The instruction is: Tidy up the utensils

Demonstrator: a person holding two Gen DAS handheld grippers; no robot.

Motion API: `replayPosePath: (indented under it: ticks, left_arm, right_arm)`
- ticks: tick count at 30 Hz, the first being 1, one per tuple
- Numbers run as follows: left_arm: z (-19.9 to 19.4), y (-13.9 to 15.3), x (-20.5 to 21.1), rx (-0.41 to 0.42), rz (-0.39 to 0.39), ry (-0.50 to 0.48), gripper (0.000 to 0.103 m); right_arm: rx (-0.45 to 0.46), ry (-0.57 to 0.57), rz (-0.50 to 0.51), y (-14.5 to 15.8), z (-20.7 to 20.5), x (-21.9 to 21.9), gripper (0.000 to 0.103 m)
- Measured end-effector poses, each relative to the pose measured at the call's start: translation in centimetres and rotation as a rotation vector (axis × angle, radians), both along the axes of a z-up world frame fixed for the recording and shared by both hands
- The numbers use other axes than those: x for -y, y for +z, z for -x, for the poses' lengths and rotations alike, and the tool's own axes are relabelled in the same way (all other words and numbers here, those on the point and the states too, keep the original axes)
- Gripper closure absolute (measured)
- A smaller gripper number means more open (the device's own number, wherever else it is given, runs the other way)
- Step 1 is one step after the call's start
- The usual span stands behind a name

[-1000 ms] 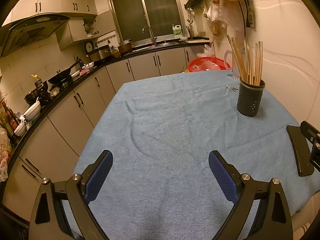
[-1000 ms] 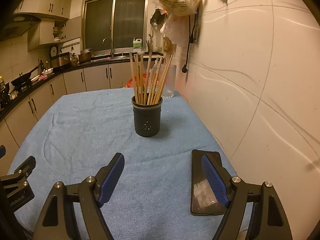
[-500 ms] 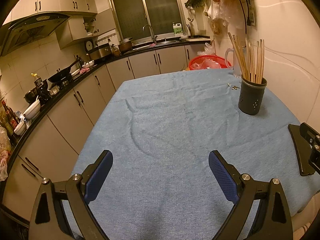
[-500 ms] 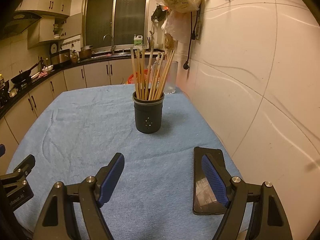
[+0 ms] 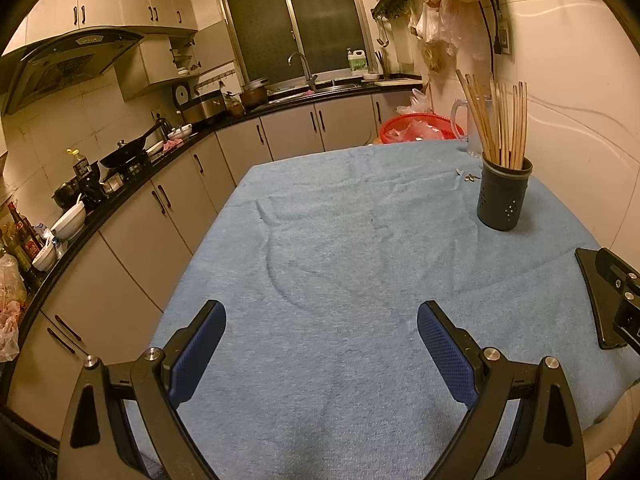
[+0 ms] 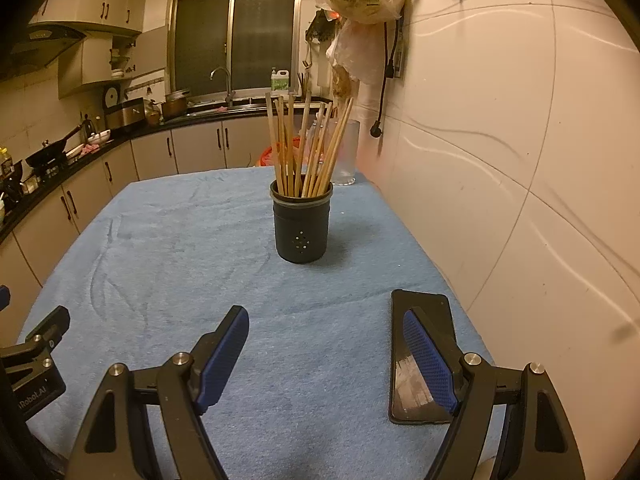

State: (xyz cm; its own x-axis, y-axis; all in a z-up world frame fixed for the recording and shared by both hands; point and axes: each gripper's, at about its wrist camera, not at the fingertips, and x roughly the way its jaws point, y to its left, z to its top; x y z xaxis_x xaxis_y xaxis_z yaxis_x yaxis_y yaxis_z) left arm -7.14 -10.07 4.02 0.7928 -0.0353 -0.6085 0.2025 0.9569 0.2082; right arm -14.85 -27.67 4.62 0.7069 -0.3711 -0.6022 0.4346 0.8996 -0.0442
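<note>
A dark utensil holder (image 6: 301, 227) stands upright on the blue tablecloth (image 6: 168, 240), with several wooden chopsticks (image 6: 304, 148) sticking out of it. In the left wrist view the same holder (image 5: 503, 196) is at the far right with its chopsticks (image 5: 496, 120). My right gripper (image 6: 326, 316) is open over the cloth, well short of the holder, nothing between its blue pads. My left gripper (image 5: 320, 312) is open too, over bare cloth to the left of the holder.
A black phone (image 6: 422, 356) lies flat on the cloth under my right gripper's right finger, close to the wall. A clear glass (image 6: 346, 156) and a red basket (image 5: 420, 128) sit at the table's far end. Kitchen counters (image 5: 132, 176) run along the left.
The holder and chopsticks sit slightly higher and further right in both views than a second ago; both grippers stay open and empty.
</note>
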Motion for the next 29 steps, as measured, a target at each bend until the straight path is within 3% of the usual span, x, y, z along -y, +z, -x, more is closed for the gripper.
replayPosePath:
  ticks: [25,29]
  left_arm:
    - [-0.2,0.1,-0.3,0.001,-0.003,0.008,0.007]
    - [-0.6,0.4,-1.1,0.021,-0.002,0.069,0.007]
  right_arm:
    - [-0.008,0.009,0.003,-0.1,-0.3,-0.3,0.021]
    - [-0.016,0.020,0.000,-0.2,-0.6,-0.6,0.021]
